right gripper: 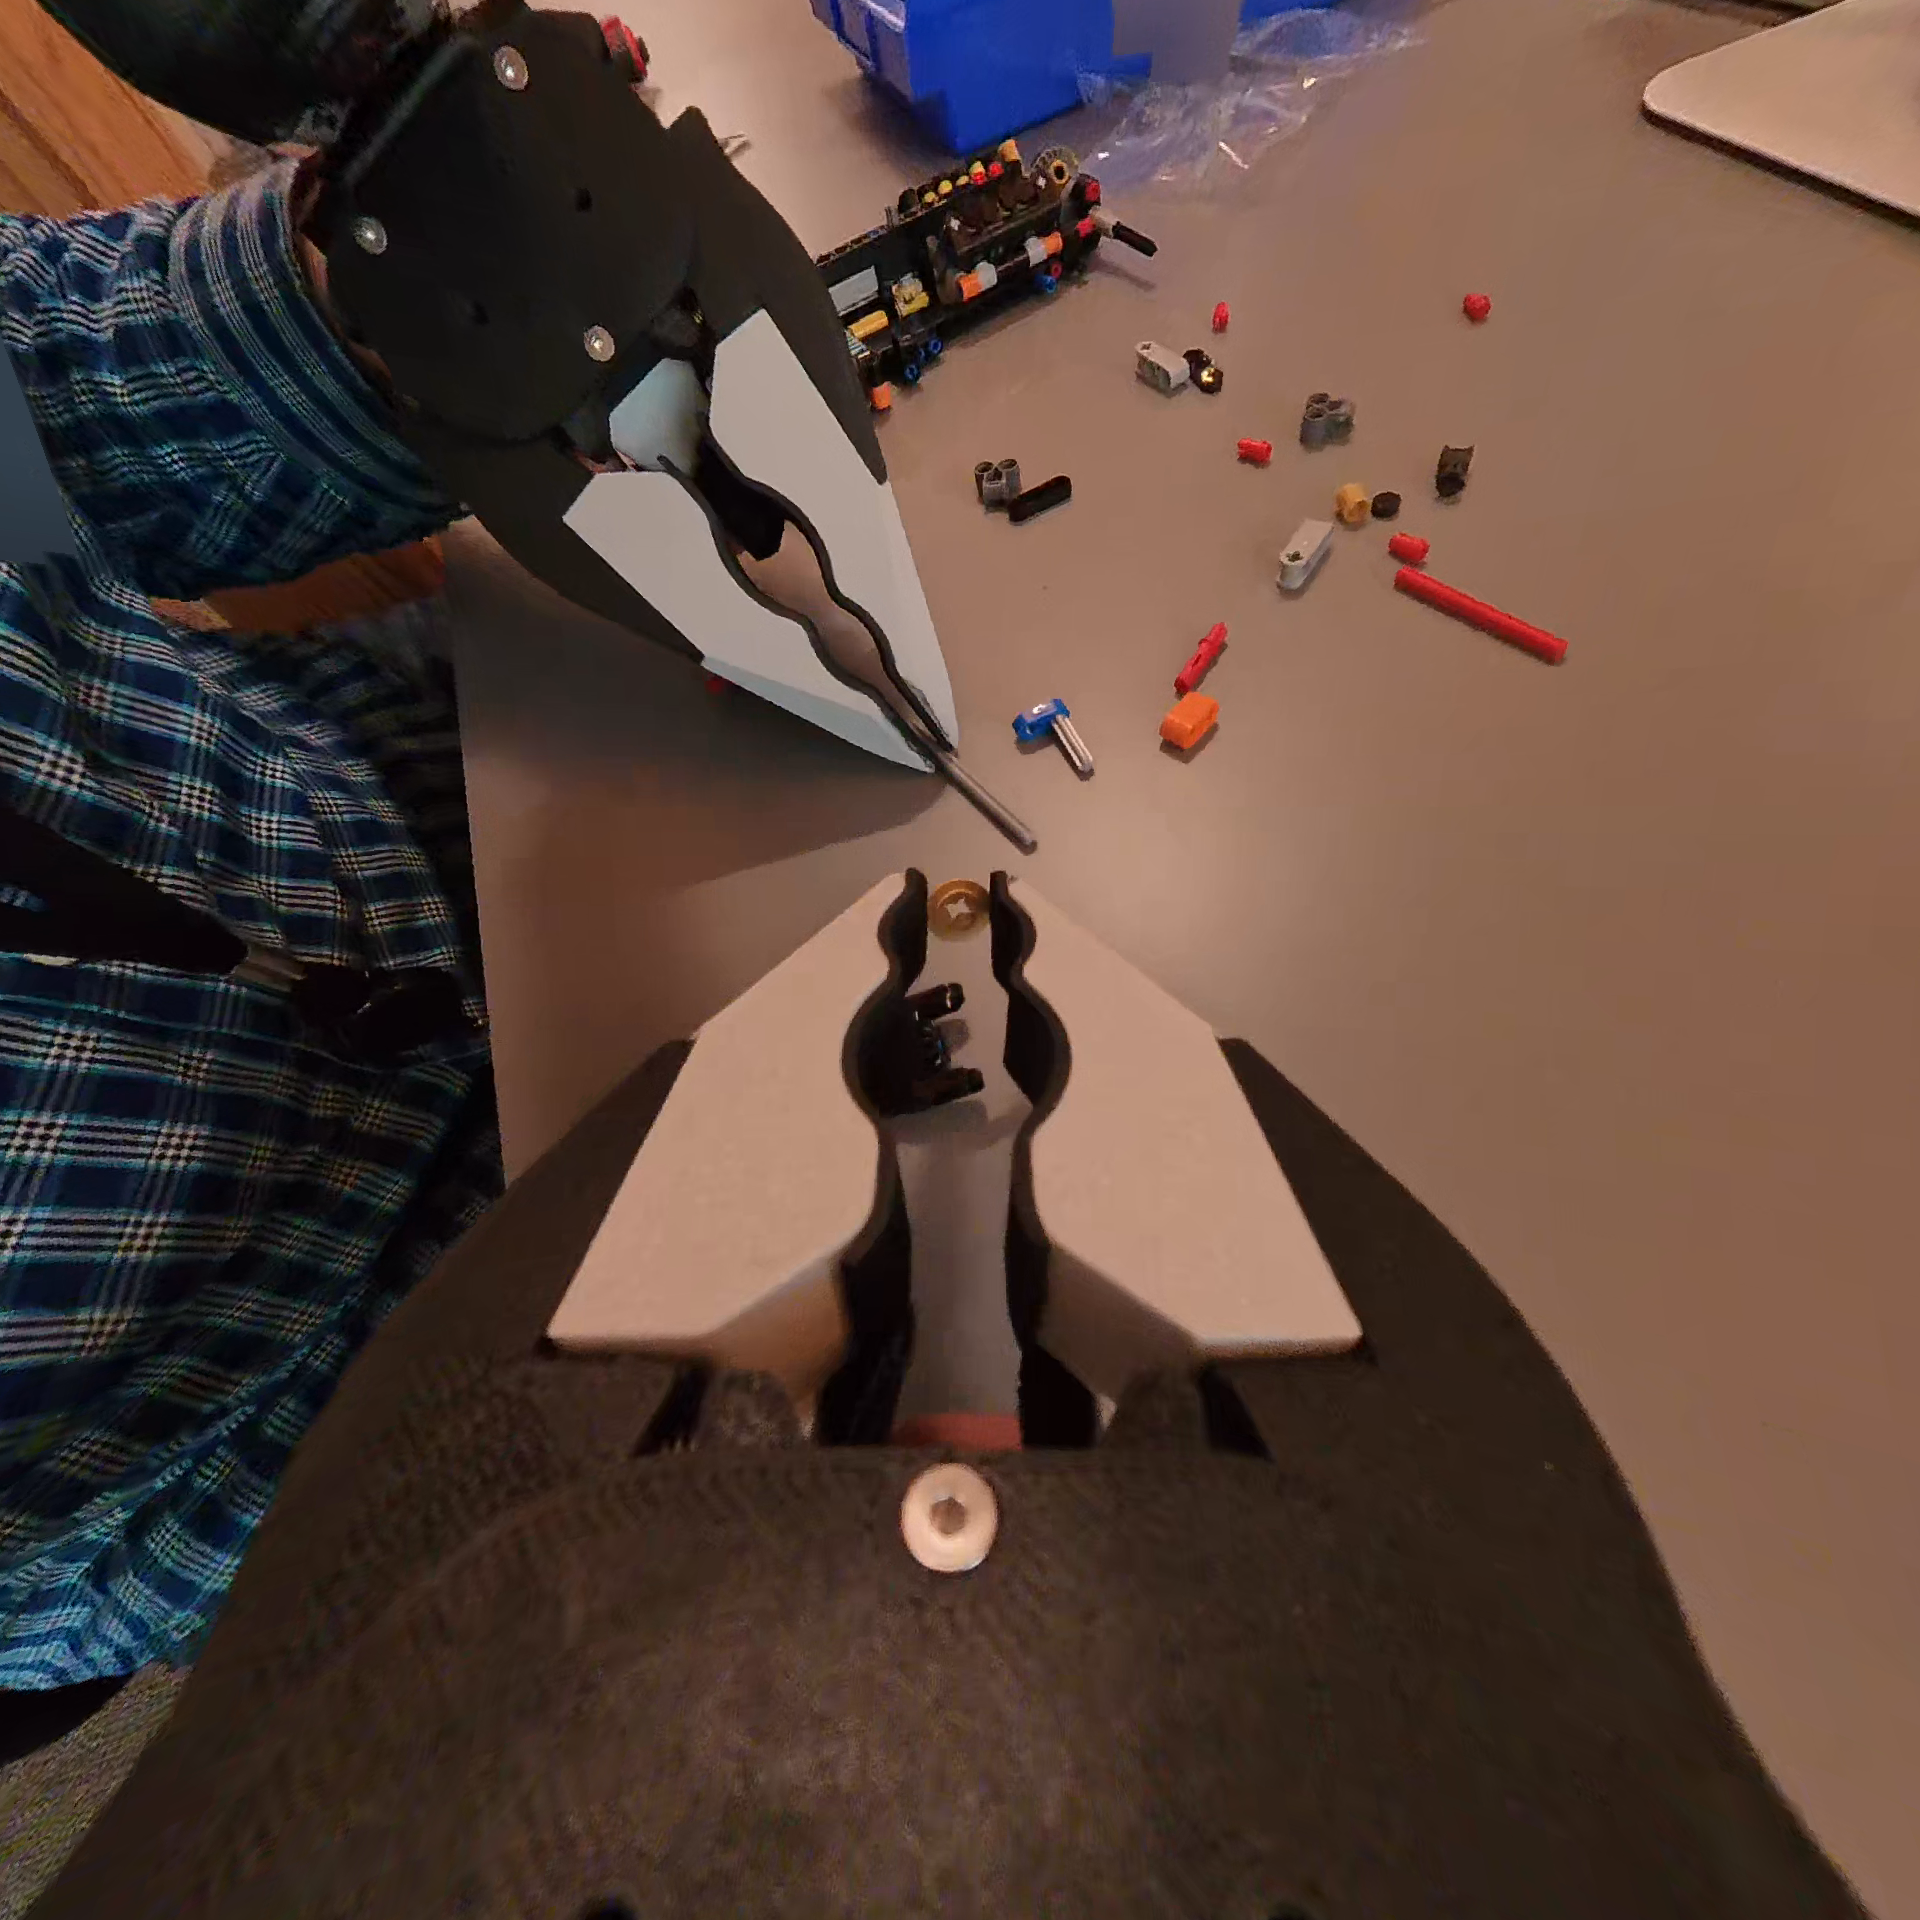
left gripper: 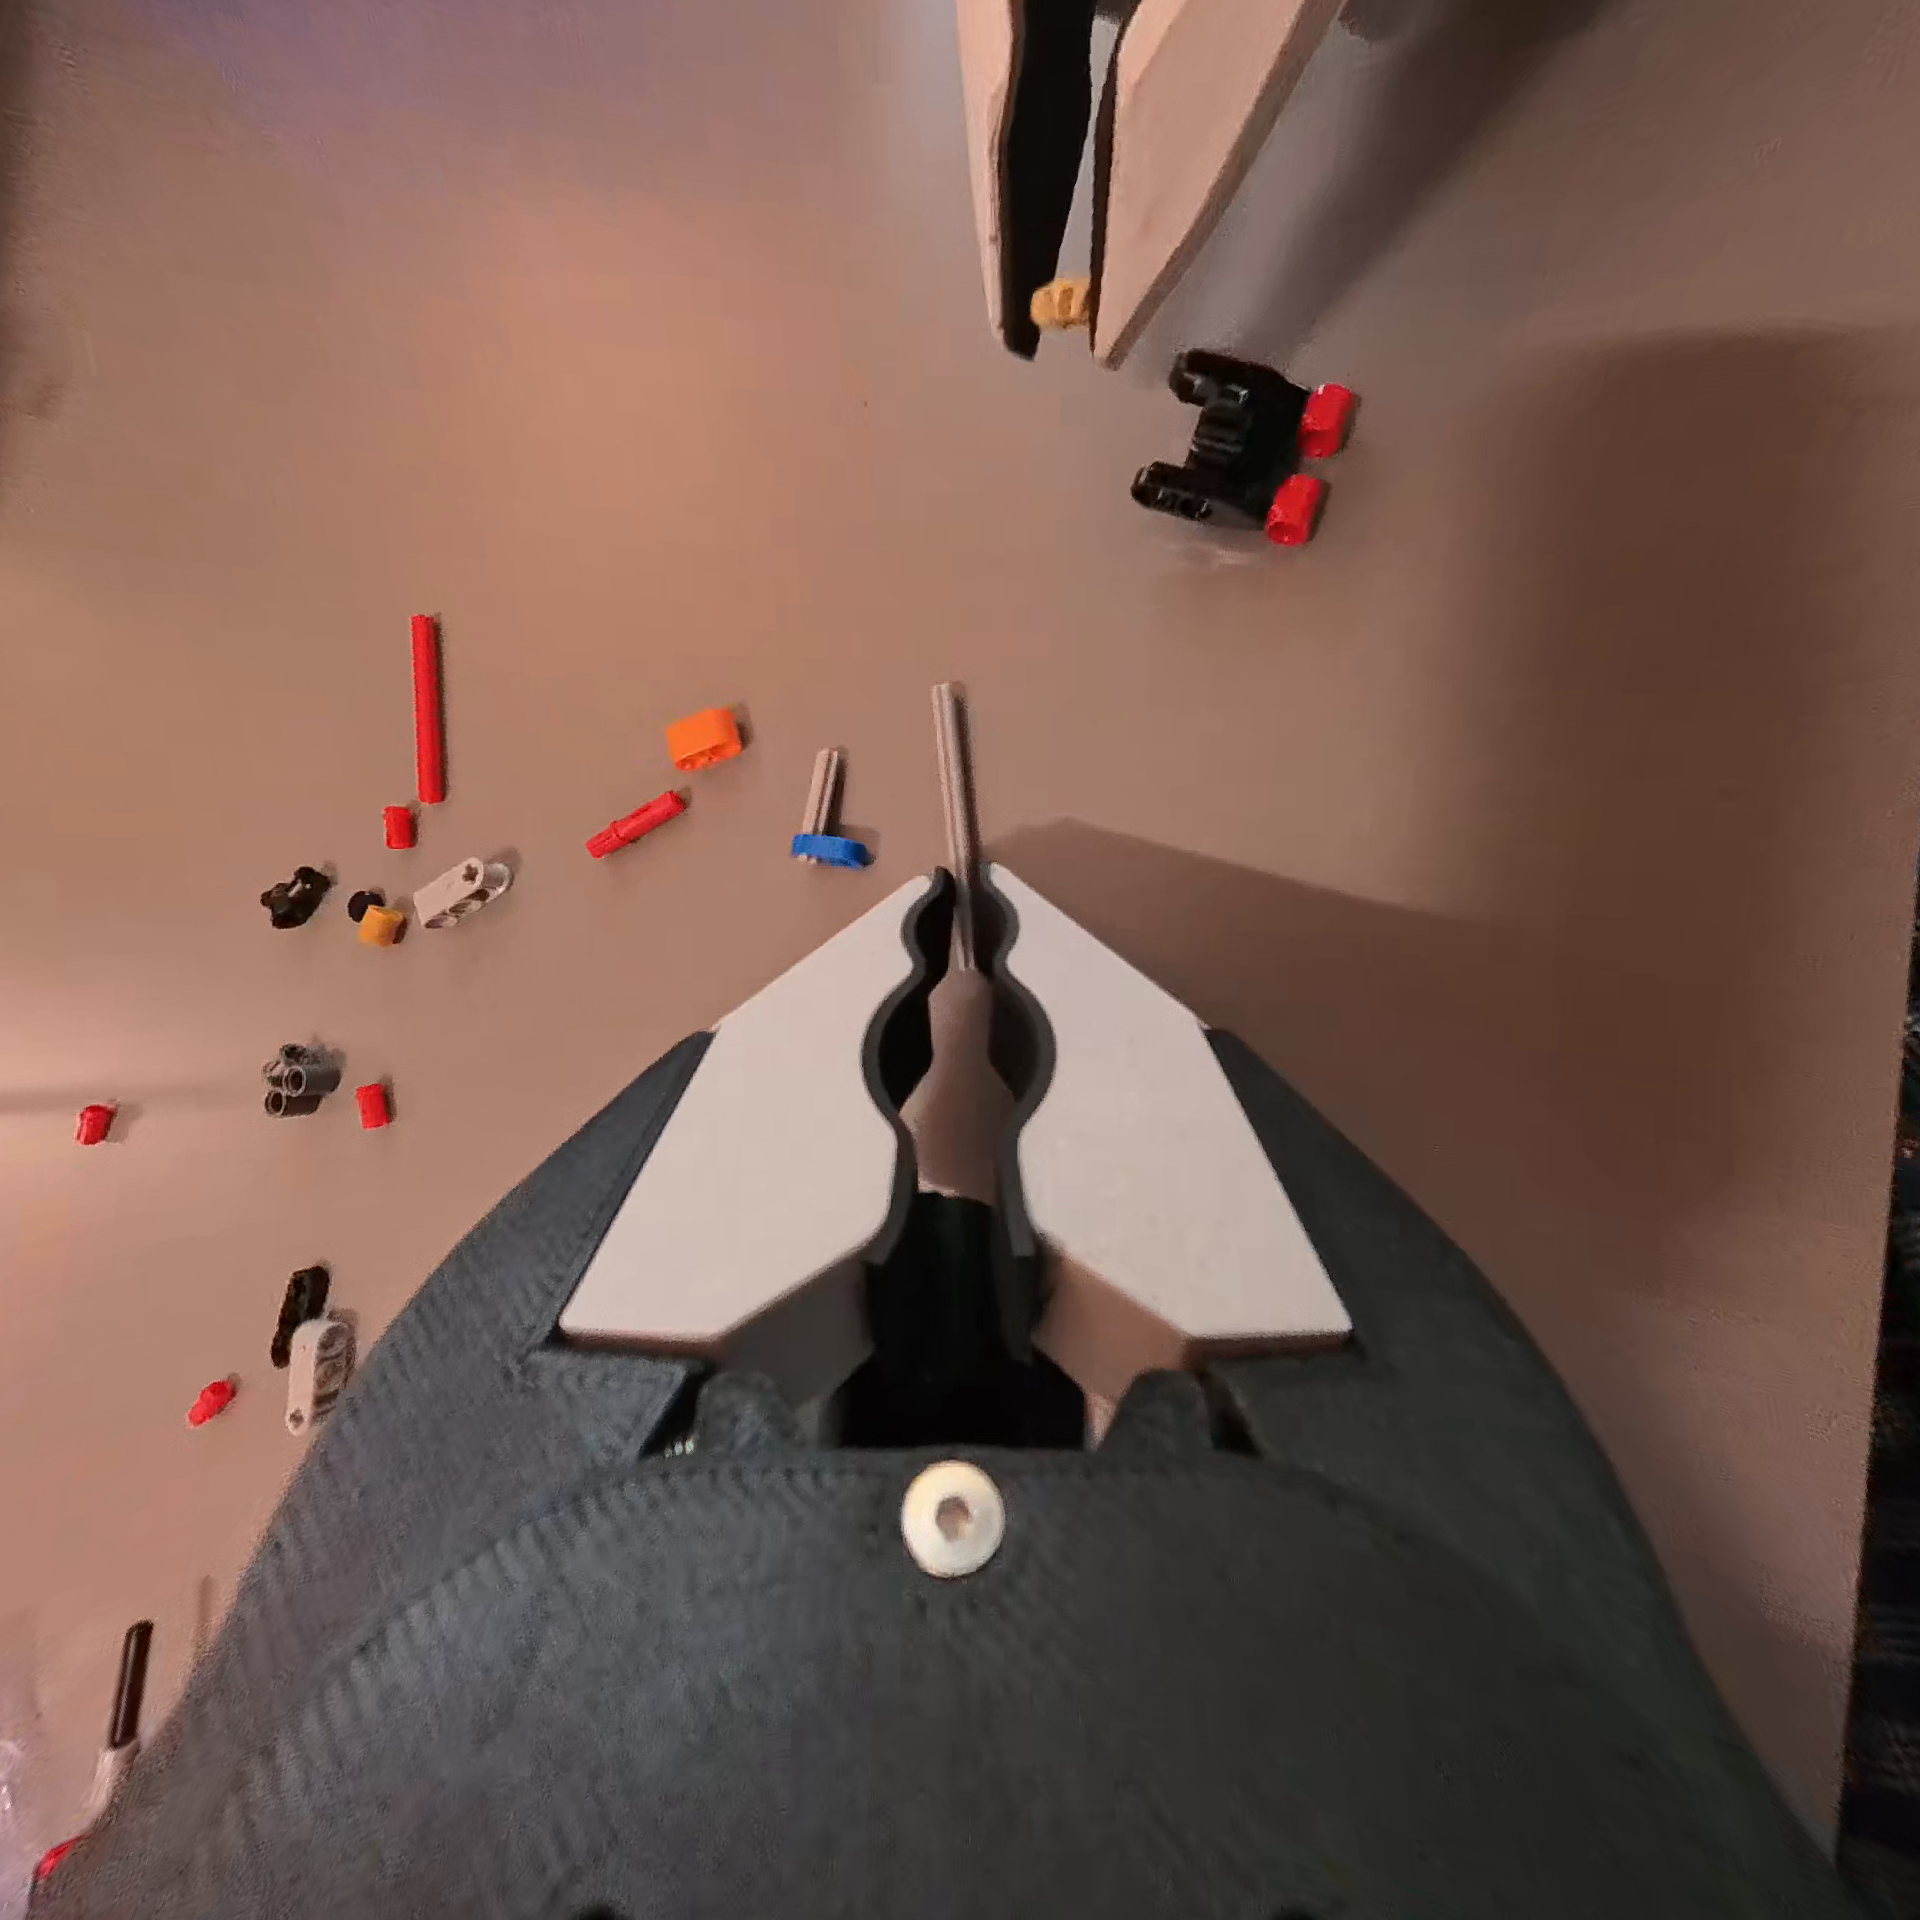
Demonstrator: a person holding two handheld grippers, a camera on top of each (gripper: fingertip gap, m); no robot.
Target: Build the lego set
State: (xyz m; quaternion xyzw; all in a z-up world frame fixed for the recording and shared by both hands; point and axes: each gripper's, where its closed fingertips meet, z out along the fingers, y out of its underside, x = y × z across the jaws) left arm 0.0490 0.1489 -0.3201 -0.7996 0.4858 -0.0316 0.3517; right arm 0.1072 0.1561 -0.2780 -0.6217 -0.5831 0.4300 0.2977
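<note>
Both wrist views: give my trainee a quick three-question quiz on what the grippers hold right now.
1. True or false: the left gripper is shut on a grey axle.
2. What does the right gripper hold at its fingertips?
A. a blue connector
B. a tan bush
C. a red pin
3. Fill in: in the left wrist view, the black piece beside the right gripper's tips carries two ____ bushes.

Key
1. True: the axle sticks out past the closed tips.
2. B: the blue connector lies on the table.
3. red
</note>
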